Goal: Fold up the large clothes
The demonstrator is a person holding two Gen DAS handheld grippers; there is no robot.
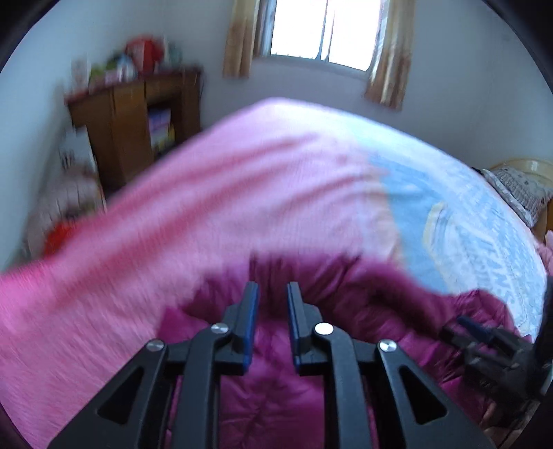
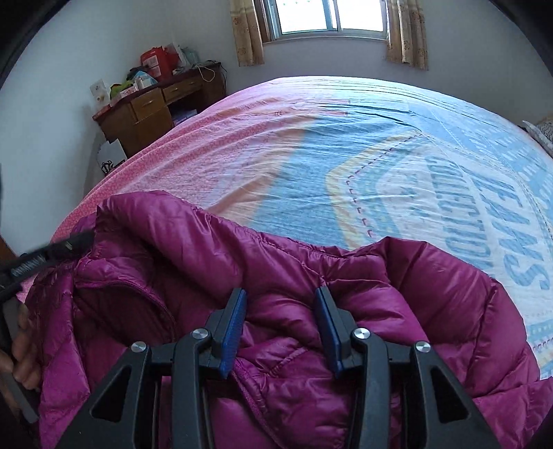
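A magenta quilted puffer jacket (image 2: 193,262) lies crumpled on the near part of the bed; it also shows in the left wrist view (image 1: 269,387), blurred by motion. My left gripper (image 1: 273,290) is open, its jaws a small gap apart, just above the jacket and holding nothing. It appears at the left edge of the right wrist view (image 2: 74,241), at the jacket's left edge. My right gripper (image 2: 280,297) is open and wide over the jacket's middle folds, holding nothing. It shows at the right of the left wrist view (image 1: 466,328).
The bed sheet (image 2: 345,145) is pink on the left and blue with printed letters on the right. A wooden desk (image 2: 152,107) with clutter stands at the far left wall. A window with curtains (image 2: 328,20) is behind. A pillow (image 1: 518,190) lies far right.
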